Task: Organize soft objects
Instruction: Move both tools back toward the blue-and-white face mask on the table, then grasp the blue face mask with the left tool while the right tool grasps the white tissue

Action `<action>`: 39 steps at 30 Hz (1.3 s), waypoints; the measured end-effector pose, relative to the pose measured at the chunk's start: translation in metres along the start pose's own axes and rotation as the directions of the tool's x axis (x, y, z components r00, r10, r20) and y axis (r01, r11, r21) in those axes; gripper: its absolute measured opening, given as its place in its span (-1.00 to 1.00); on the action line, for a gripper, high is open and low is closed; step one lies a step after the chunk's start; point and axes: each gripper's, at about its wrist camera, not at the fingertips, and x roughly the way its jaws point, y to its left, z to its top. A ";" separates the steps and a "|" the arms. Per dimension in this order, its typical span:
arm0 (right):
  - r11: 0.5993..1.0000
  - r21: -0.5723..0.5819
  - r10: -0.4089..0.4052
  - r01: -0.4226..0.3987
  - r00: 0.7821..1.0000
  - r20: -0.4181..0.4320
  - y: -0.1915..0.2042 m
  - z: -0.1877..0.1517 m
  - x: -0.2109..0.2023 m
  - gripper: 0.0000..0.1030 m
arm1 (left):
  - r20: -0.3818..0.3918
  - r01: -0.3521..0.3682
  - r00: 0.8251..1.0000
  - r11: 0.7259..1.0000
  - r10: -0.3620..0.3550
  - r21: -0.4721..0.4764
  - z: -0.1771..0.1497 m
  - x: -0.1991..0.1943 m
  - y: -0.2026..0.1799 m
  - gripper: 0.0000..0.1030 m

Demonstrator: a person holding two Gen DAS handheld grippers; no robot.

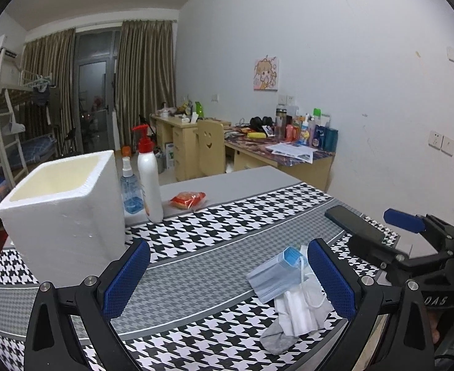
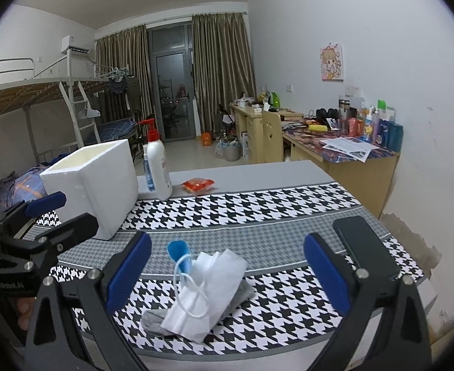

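A small pile of soft things lies on the houndstooth cloth: a blue face mask (image 1: 273,278), a white mask (image 1: 301,306) with ear loops, and a grey sock (image 1: 276,337) underneath. The right wrist view shows the same white mask (image 2: 208,287), sock (image 2: 154,320) and blue mask (image 2: 179,252). My left gripper (image 1: 229,247) is open, with the pile just inside its right finger. My right gripper (image 2: 227,241) is open too, and the pile sits between its fingers, untouched. A white foam box (image 1: 63,210) stands open-topped at the left.
A black phone (image 2: 366,247) lies right of the pile. Behind the foam box (image 2: 94,179) stand a white pump bottle (image 1: 149,179) and a blue spray bottle (image 1: 131,185), with a red snack packet (image 1: 188,200) beside them. The table edge runs close under both grippers.
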 end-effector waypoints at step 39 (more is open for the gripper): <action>0.998 0.051 -0.034 0.039 0.995 -0.089 -0.051 -0.026 0.015 0.95 | -0.172 0.014 0.985 0.997 -0.001 0.073 -0.022 0.074 -0.045 0.98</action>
